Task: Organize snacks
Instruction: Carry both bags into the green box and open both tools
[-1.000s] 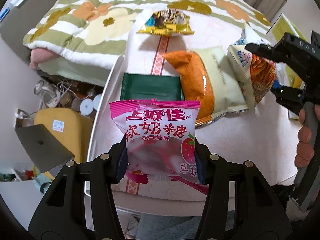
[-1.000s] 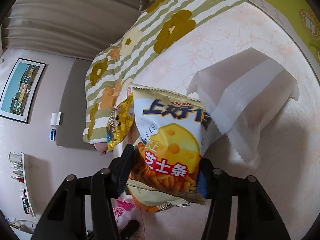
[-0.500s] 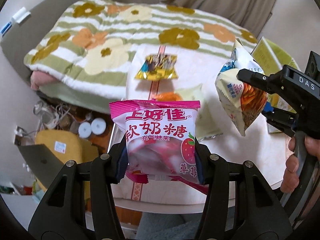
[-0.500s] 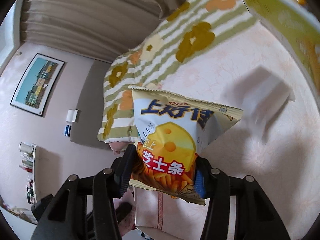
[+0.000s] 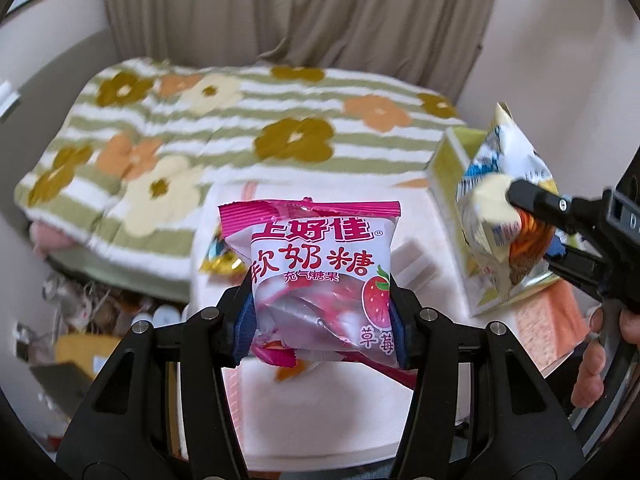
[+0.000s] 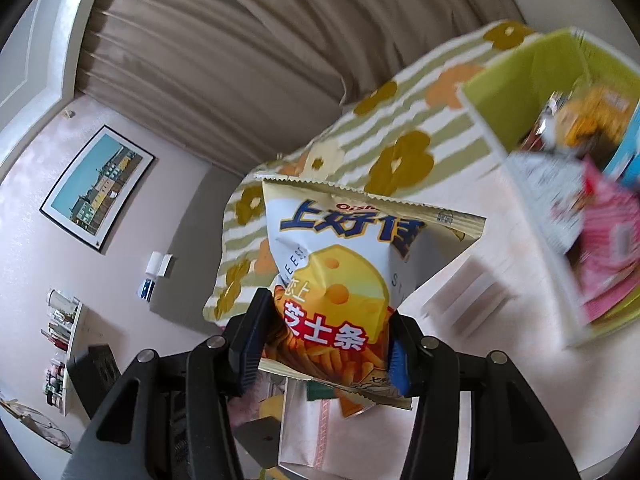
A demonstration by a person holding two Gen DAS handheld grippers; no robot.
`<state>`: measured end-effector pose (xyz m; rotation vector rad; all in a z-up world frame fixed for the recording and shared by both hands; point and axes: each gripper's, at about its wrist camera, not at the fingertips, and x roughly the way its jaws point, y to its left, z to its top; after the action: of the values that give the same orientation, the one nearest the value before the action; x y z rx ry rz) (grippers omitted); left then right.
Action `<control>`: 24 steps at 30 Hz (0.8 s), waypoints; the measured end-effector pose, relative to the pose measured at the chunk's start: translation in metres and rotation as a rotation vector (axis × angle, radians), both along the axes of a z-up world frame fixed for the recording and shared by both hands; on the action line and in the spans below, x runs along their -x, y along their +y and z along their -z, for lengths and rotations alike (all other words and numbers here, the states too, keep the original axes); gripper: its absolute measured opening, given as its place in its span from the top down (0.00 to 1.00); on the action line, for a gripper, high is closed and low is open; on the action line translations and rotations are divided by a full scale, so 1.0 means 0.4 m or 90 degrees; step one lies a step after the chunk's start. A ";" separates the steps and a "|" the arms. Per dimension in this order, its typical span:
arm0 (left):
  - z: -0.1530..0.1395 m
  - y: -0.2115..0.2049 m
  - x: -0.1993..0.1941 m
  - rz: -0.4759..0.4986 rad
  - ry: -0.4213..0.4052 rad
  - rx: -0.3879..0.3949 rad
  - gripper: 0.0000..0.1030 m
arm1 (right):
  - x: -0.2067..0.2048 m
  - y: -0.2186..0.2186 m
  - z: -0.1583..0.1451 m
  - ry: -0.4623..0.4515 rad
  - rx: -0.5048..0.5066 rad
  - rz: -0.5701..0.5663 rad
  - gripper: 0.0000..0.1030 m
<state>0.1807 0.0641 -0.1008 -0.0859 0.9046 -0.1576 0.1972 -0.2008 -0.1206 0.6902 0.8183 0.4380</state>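
My left gripper (image 5: pixel 320 316) is shut on a pink strawberry candy bag (image 5: pixel 320 272) and holds it above the white table (image 5: pixel 320 412). My right gripper (image 6: pixel 320 340) is shut on a yellow cheese-stick snack bag (image 6: pixel 344 280); in the left wrist view that bag (image 5: pixel 500 208) hangs at the right, in front of a green box (image 5: pixel 448 168). In the right wrist view the green box (image 6: pixel 516 92) is at the upper right and holds several snack packs (image 6: pixel 600 236). A gold snack pack (image 5: pixel 218 258) lies on the table behind the candy bag.
A bed with a striped flower blanket (image 5: pixel 224 128) lies beyond the table, with a curtain (image 5: pixel 300 12) behind it. Clutter (image 5: pixel 80 308) sits on the floor at the table's left. A framed picture (image 6: pixel 96 188) hangs on the wall.
Both grippers have risen with their bags, and the views tilted up toward the bed and curtain. The right gripper has moved toward the green box, whose inside now shows.
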 end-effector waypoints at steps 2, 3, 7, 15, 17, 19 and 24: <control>-0.028 -0.053 -0.026 0.016 -0.017 -0.001 0.52 | -0.003 -0.051 -0.019 -0.009 0.008 0.011 0.54; -0.037 -0.076 -0.036 0.022 -0.023 0.000 0.52 | -0.006 -0.084 -0.027 -0.014 0.011 0.020 0.54; -0.068 -0.202 -0.094 0.042 -0.040 0.008 0.52 | -0.027 -0.209 -0.054 -0.026 0.024 0.042 0.54; -0.087 -0.455 -0.228 0.061 -0.051 0.041 0.52 | -0.116 -0.447 -0.095 -0.037 0.059 0.050 0.54; -0.083 -0.518 -0.263 0.065 -0.048 0.047 0.52 | -0.143 -0.503 -0.091 -0.033 0.061 0.047 0.54; -0.072 -0.582 -0.302 0.073 -0.036 0.046 0.52 | -0.171 -0.547 -0.087 -0.028 0.062 0.048 0.54; -0.010 -0.697 -0.399 0.089 0.016 0.047 0.52 | -0.245 -0.624 -0.062 -0.008 0.078 0.037 0.54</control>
<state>0.3403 -0.2147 -0.0967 -0.0925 0.9306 -0.3210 0.2951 -0.4505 -0.0957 0.5947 0.8037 0.3364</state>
